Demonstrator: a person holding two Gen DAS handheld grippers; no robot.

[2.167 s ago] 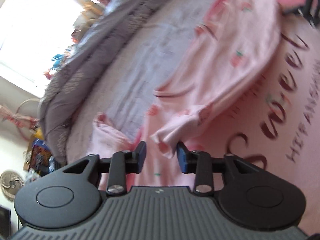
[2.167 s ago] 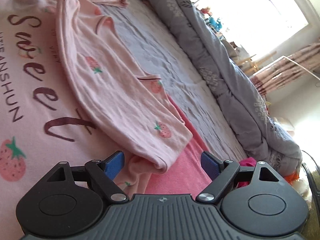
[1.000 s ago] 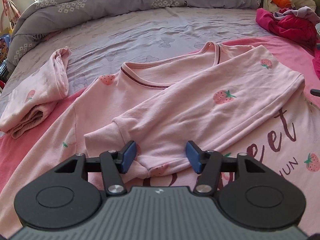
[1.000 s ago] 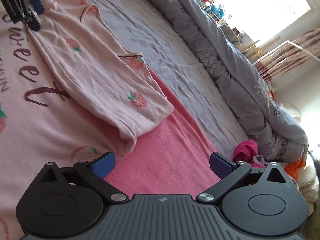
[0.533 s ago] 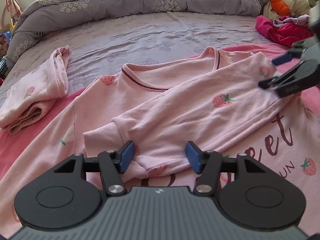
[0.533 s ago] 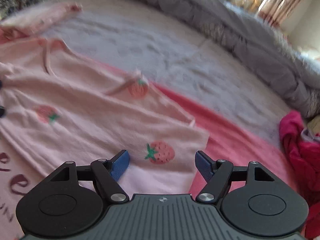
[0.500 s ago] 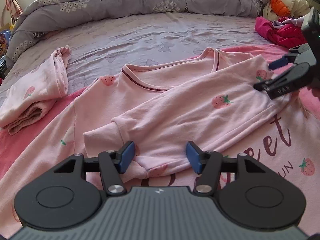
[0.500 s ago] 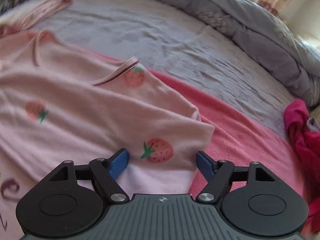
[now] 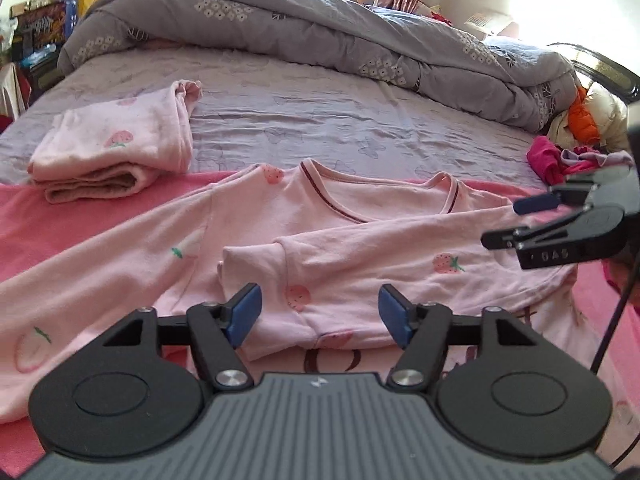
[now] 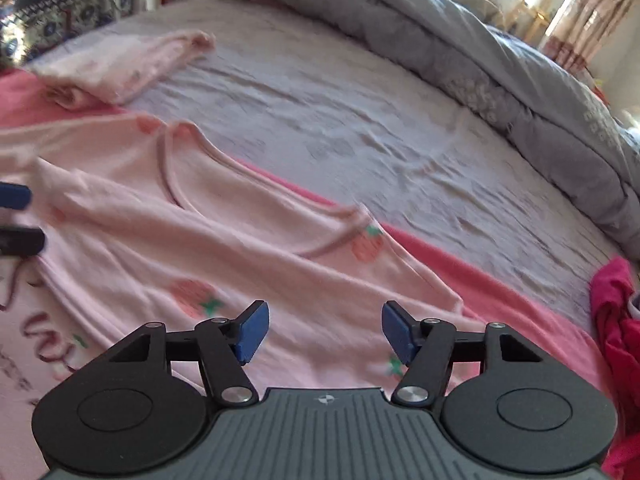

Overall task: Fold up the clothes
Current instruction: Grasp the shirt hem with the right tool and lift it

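A pink long-sleeved shirt with strawberries lies flat on a pink blanket on the bed, neck toward the far side. One sleeve is folded across its chest. My left gripper hovers over that sleeve's cuff; its jaws are opening and the pads do not press the cloth. Its fingers also show at the left edge of the right wrist view. My right gripper hangs over the shirt's right shoulder fold, its jaws closing with only cloth below them, nothing pinched.
A folded pink garment rests at the back left on the purple sheet. A rolled grey quilt runs along the far side. A heap of red and orange clothes sits at the right. The pink blanket carries dark lettering.
My right gripper has swung left over the shirt's shoulder and its jaws have narrowed. My left gripper has shifted, rolled a little and spread its jaws slightly wider.
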